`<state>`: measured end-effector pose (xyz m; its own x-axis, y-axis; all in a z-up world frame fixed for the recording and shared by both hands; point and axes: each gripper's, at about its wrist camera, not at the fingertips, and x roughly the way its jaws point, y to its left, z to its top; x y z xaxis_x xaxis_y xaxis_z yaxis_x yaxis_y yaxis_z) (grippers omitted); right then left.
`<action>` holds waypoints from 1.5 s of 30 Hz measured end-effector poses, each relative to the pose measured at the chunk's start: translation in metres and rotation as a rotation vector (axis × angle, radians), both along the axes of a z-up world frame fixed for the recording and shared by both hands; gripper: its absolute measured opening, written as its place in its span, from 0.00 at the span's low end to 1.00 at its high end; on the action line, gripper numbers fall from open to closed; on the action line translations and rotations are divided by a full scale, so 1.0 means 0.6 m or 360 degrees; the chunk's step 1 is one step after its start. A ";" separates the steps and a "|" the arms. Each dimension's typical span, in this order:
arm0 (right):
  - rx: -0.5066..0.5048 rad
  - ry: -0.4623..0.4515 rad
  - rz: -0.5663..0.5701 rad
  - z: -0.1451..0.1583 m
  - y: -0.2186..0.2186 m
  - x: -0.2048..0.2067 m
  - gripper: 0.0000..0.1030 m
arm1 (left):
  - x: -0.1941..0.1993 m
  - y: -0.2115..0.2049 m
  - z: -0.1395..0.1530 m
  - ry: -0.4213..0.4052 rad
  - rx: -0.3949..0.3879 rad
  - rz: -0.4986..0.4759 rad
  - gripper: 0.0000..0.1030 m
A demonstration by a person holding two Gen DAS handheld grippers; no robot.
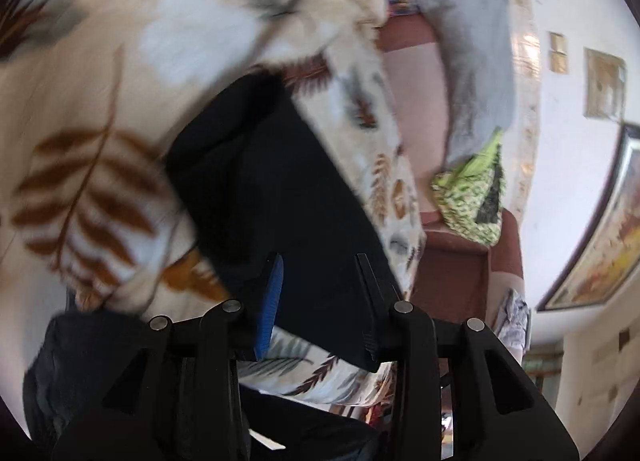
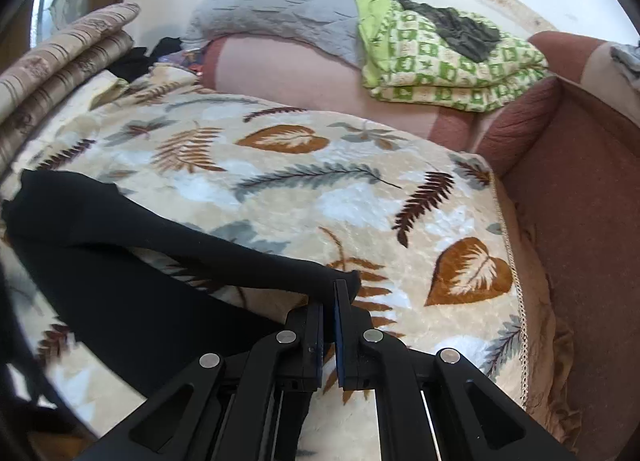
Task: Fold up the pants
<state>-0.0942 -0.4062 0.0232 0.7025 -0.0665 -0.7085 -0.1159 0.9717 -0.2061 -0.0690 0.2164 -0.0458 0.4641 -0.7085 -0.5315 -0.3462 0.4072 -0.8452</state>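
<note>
Black pants (image 2: 120,229) lie on a cream blanket with a leaf pattern (image 2: 320,181). From the left a strip of the cloth is drawn up to my right gripper (image 2: 336,289). That gripper is shut on the pants, with the cloth's end pinched at the fingertips. In the blurred left wrist view the pants (image 1: 272,181) form a flat dark panel on the blanket (image 1: 80,181). My left gripper (image 1: 319,261) stands open over its near end. The blue pad (image 1: 272,293) and the other finger sit apart and do not press on the cloth.
A grey quilt (image 2: 288,1) and a folded green-patterned blanket (image 2: 448,61) lie at the back on a reddish sofa (image 2: 580,181). Striped cushions (image 2: 60,53) are stacked at the left. The leaf blanket's fringed edge (image 2: 516,281) runs down the right. A framed picture (image 1: 600,241) hangs on the wall.
</note>
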 end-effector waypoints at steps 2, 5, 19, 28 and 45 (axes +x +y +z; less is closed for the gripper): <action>0.0021 -0.0018 -0.0030 -0.015 0.000 -0.001 0.04 | -0.011 -0.012 -0.009 0.0054 -0.0076 -0.0020 0.32; -0.0004 0.0011 -0.0018 -0.026 0.004 0.000 0.04 | -0.009 -0.034 -0.013 0.0063 -0.0064 -0.0058 0.32; 0.0028 0.0014 -0.0014 -0.033 0.000 -0.004 0.04 | 0.018 -0.069 -0.031 0.0274 0.0198 -0.0165 0.33; 0.0026 0.0025 0.0000 -0.034 0.003 0.001 0.04 | 0.021 -0.065 -0.043 0.0291 0.0212 -0.0159 0.44; 0.0120 0.0025 -0.0006 -0.034 0.001 0.002 0.04 | 0.005 -0.047 0.020 -0.0046 0.0223 0.0018 0.08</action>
<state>-0.0932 -0.4059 0.0025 0.6910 -0.0152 -0.7227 -0.1151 0.9847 -0.1307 -0.0660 0.1885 -0.0338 0.4882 -0.6231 -0.6110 -0.3277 0.5181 -0.7901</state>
